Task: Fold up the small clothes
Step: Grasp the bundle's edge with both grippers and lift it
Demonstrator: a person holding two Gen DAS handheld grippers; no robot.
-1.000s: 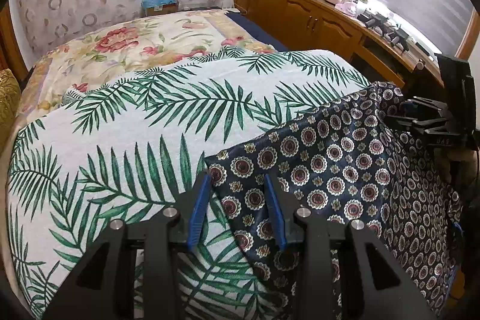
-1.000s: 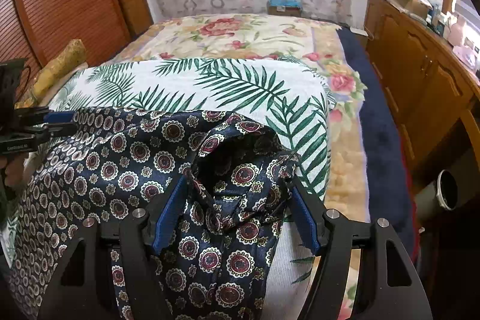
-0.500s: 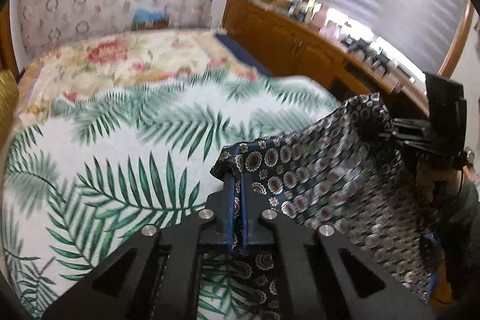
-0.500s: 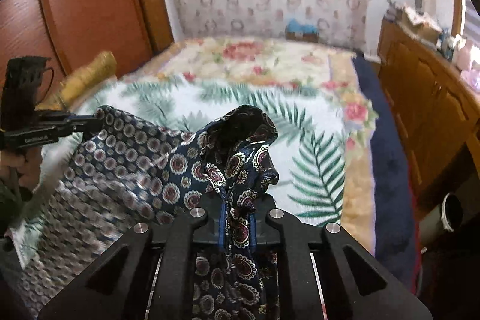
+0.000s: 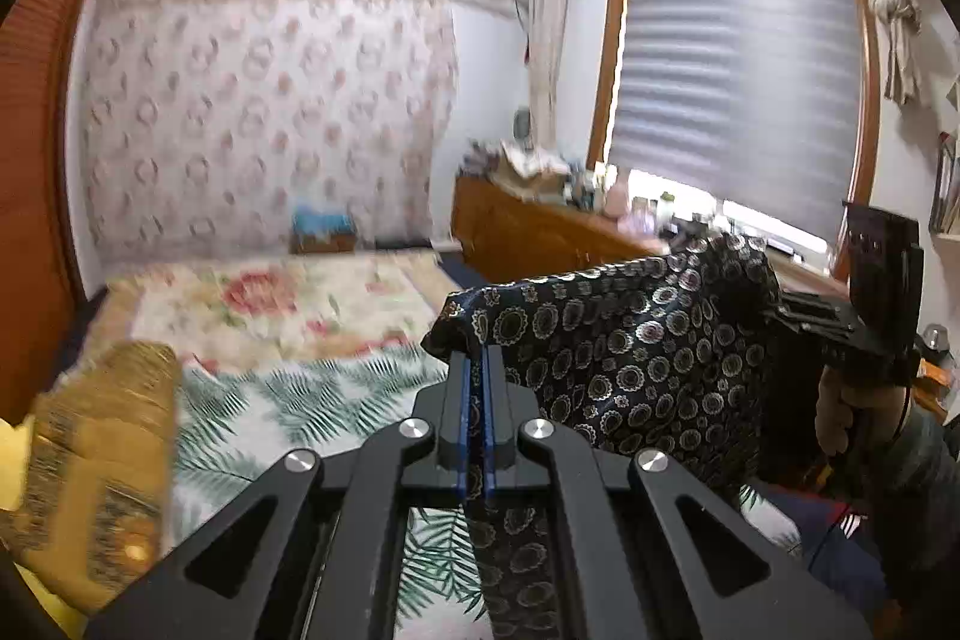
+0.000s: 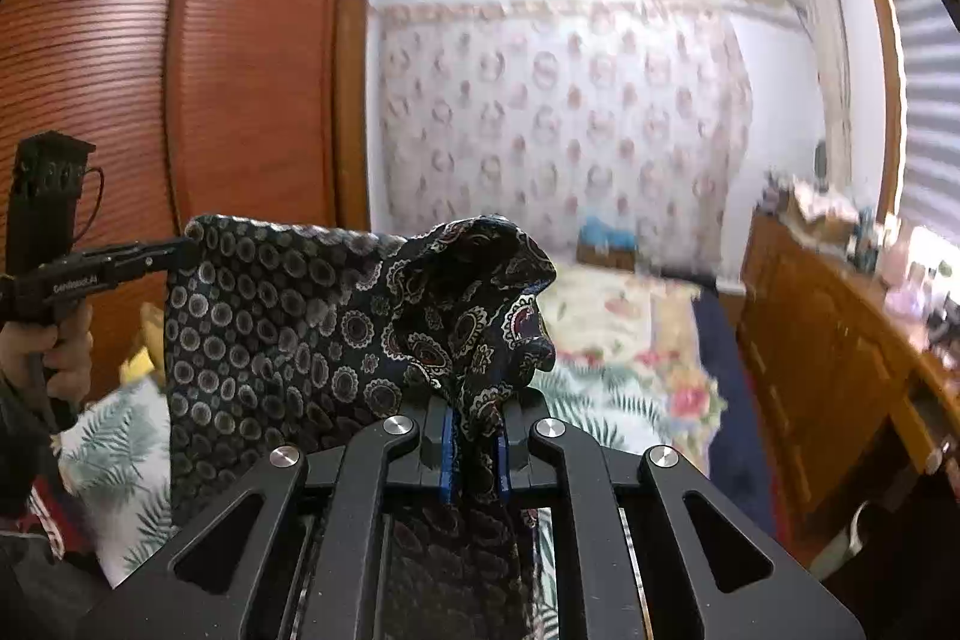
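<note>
A dark navy garment (image 5: 630, 340) printed with round medallions hangs in the air, stretched between both grippers above the bed. My left gripper (image 5: 477, 370) is shut on one top corner of it. My right gripper (image 6: 474, 430) is shut on the bunched opposite corner of the garment (image 6: 288, 316). In the left wrist view the right gripper (image 5: 840, 322) shows at the cloth's far edge, held by a hand. In the right wrist view the left gripper (image 6: 120, 265) shows at the far left, pinching the cloth's corner.
Below lies a bed with a palm-leaf cover (image 5: 312, 394) and a floral quilt (image 5: 270, 298). A yellow cushion (image 5: 102, 448) sits at the left. A wooden sideboard (image 6: 840, 358) with clutter runs under the window, and a wooden wardrobe (image 6: 180, 100) stands left.
Both grippers closed on the garment's corners and rose, lifting it off the bed until it hangs spread between them. The views tilted up toward the walls and ceiling.
</note>
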